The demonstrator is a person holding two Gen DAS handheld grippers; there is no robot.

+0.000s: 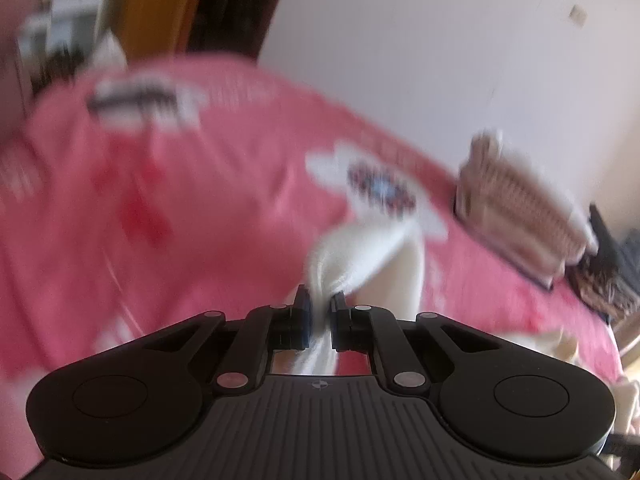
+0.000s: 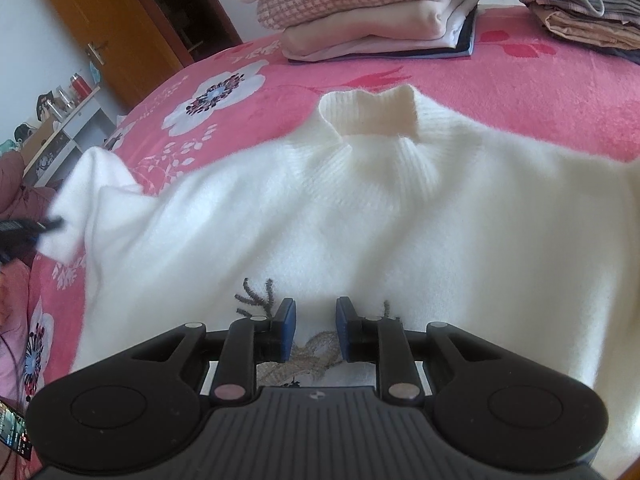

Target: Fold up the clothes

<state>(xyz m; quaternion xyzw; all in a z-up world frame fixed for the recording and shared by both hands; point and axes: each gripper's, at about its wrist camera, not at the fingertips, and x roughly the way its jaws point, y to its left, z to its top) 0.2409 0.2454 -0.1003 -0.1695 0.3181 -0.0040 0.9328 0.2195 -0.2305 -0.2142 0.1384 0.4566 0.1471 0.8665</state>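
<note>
Pink bedspread [image 1: 200,208]; left hand-held gripper [image 1: 320,312] apparently pinching sweater [image 1: 360,252].

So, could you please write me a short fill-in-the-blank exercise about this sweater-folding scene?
1. The left gripper is shut on the ____ of the white sweater.
2. The sweater lies on a ____ bedspread with a flower print.
3. Beyond the sweater's collar stands a stack of ____ clothes.
4. The right gripper hovers over the sweater with its jaws slightly ____.

Missing words: sleeve; pink; folded; apart
</note>
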